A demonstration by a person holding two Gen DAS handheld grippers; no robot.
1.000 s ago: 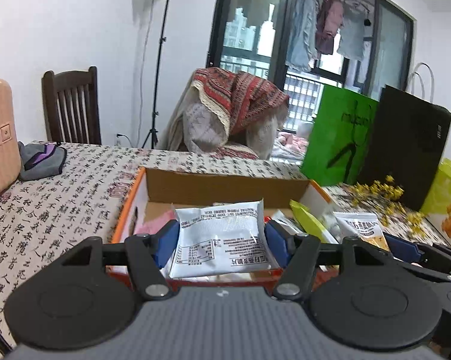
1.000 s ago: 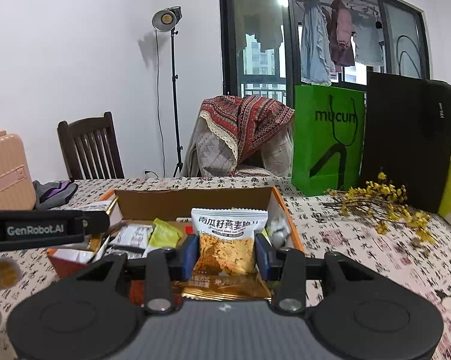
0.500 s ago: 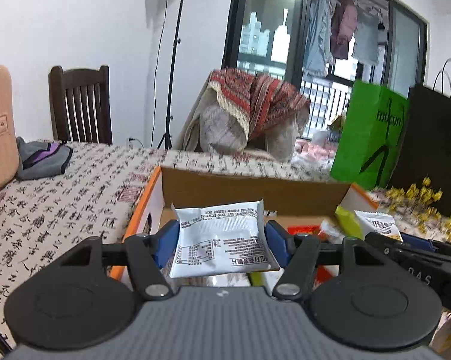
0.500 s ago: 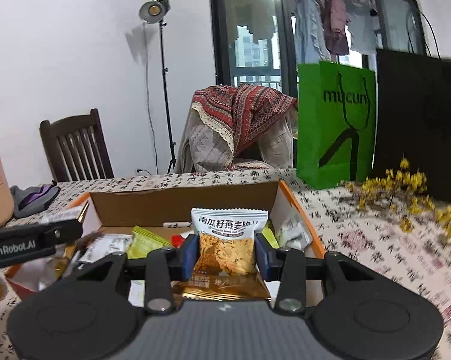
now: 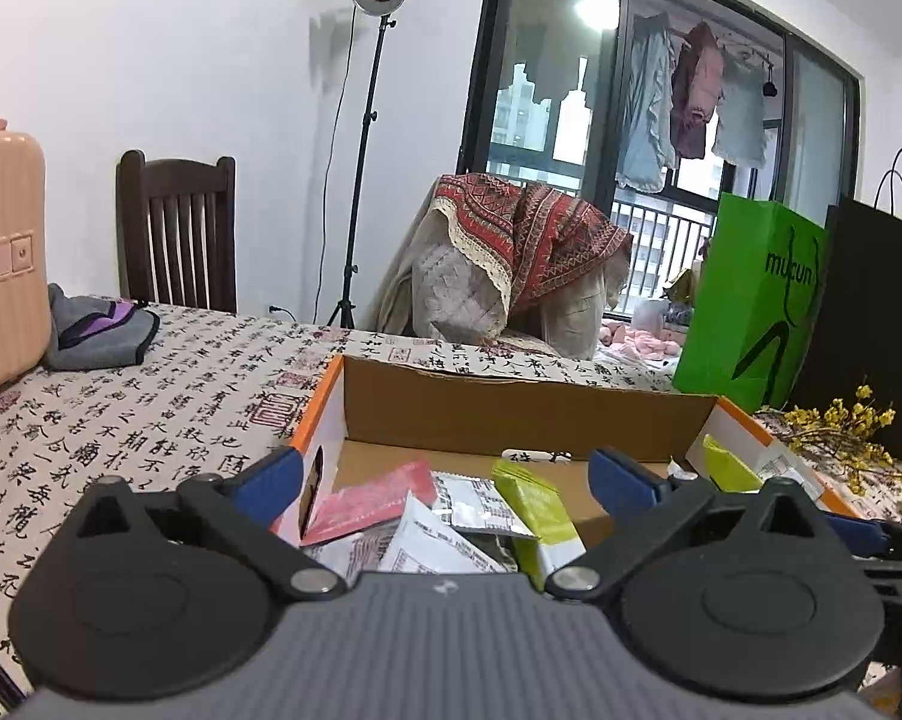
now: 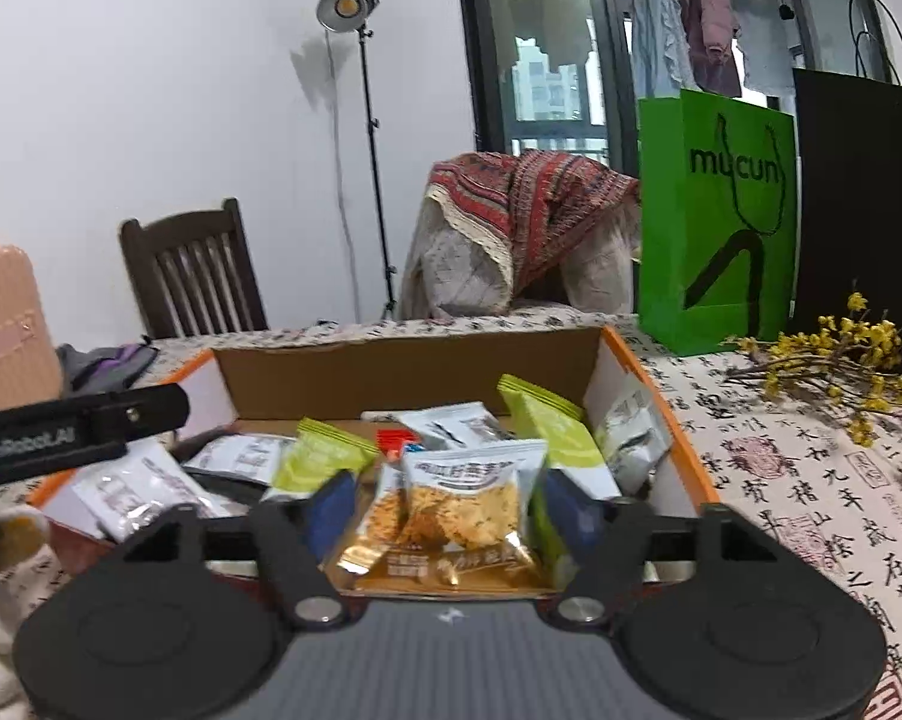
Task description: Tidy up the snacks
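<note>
Snacks: we've just opened the left gripper (image 5: 444, 474), silver packet dropped into the box (image 5: 511, 408); right gripper (image 6: 444, 510) spread too, orange packet (image 6: 469, 498) loose between its fingers.

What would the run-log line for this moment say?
left gripper: open, empty | right gripper: open around orange-and-white snack packet | both over orange-rimmed cardboard box

Open cardboard box (image 6: 402, 366) on table, loose snack packets (image 6: 469, 498) inside

Left gripper (image 5: 444, 474): black arms, blue fingers (image 5: 267, 477), silver pivot screws, ribbed grey body. Right gripper (image 6: 444, 507) same.
</note>
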